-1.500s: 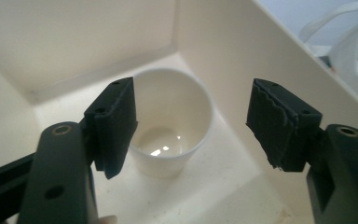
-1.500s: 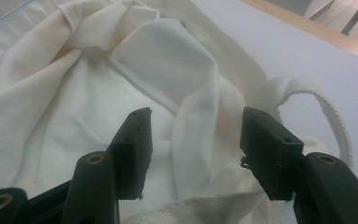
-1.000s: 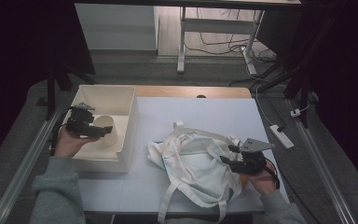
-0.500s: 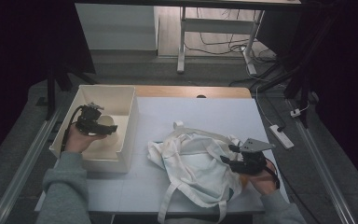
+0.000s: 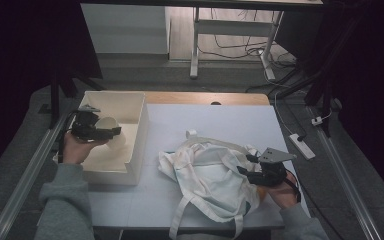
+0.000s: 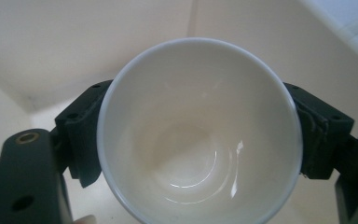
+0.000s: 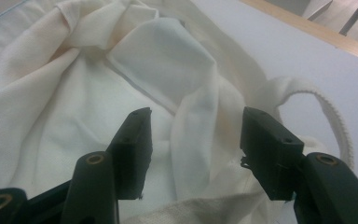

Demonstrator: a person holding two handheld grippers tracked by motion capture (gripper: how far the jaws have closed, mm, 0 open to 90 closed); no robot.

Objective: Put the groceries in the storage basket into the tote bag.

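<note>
1. A pale table point(image 5: 210, 120) stands in a dark room, with a white box point(image 5: 137, 135) at its left and a cloth bag point(image 5: 210, 172) spread at centre-right.
2. The left gripper point(image 5: 107, 131) clasps a white bowl point(image 6: 199, 135) by its sides, over the box; its jaws have just been closing on it.
3. The bowl's mouth faces the gripper's camera, with box walls close around it.
4. The right gripper point(image 7: 193, 144) hovers over the bag, jaws apart and gripping nothing.
</note>
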